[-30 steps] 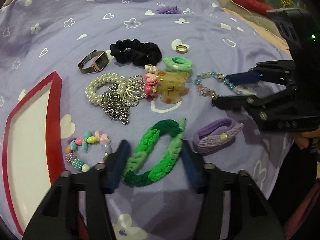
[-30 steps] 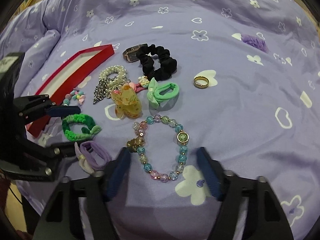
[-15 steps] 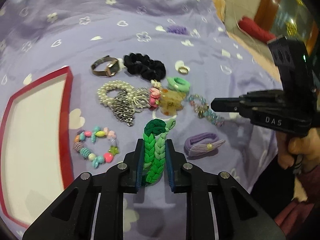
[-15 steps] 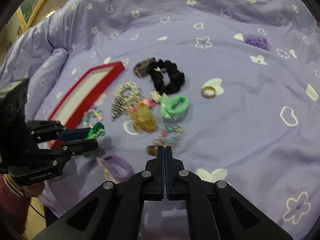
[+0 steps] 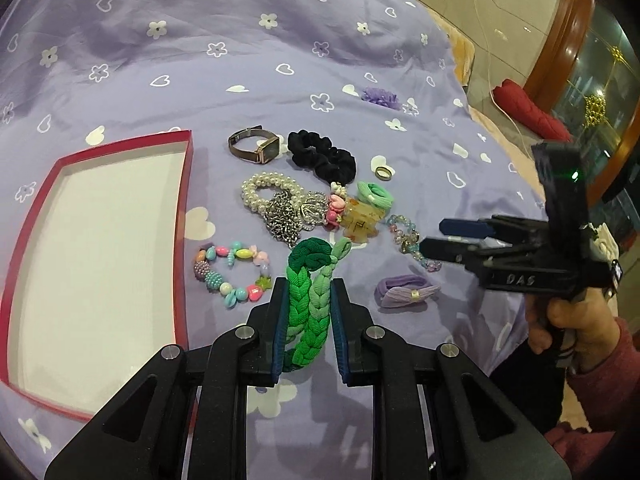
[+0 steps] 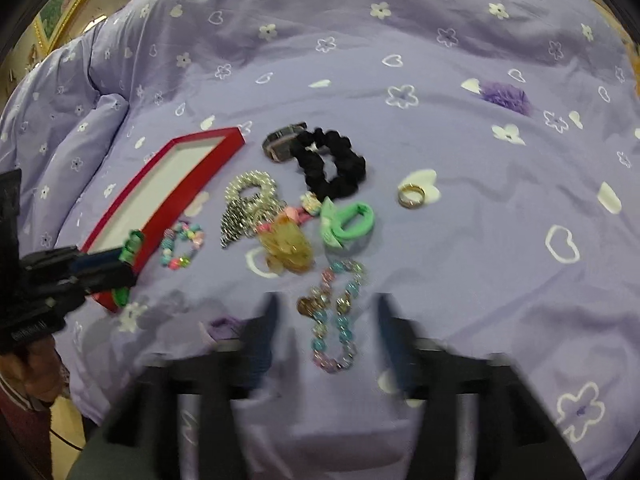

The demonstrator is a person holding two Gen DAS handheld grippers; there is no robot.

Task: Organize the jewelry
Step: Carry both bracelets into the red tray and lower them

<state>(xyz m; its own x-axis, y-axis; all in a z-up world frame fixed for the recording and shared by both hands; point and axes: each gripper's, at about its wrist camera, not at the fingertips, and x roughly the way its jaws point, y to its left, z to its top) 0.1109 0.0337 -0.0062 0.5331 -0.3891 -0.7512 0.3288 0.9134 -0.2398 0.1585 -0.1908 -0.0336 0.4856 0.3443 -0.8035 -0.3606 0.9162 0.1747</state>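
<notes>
My left gripper is shut on a green braided hair band and holds it above the purple bedspread; the band's far end sticks out past the fingertips. In the right wrist view that gripper hangs with the band by the near corner of the red tray. The tray is white inside and lies at the left. My right gripper is blurred and its jaws are opening. A pastel glass-bead bracelet lies on the cloth between the fingers, not gripped. From the left wrist view, the right gripper hovers over it.
On the bedspread lie a watch, a black scrunchie, a gold ring, a pearl bracelet with a silver chain, an amber claw clip, a mint hair tie, a candy-bead bracelet and a lilac hair tie. The bed's edge runs along the right.
My left gripper closed on the green band and lifted it off the cloth. My right gripper snapped shut half a second ago and stands apart again around the glass-bead bracelet.
</notes>
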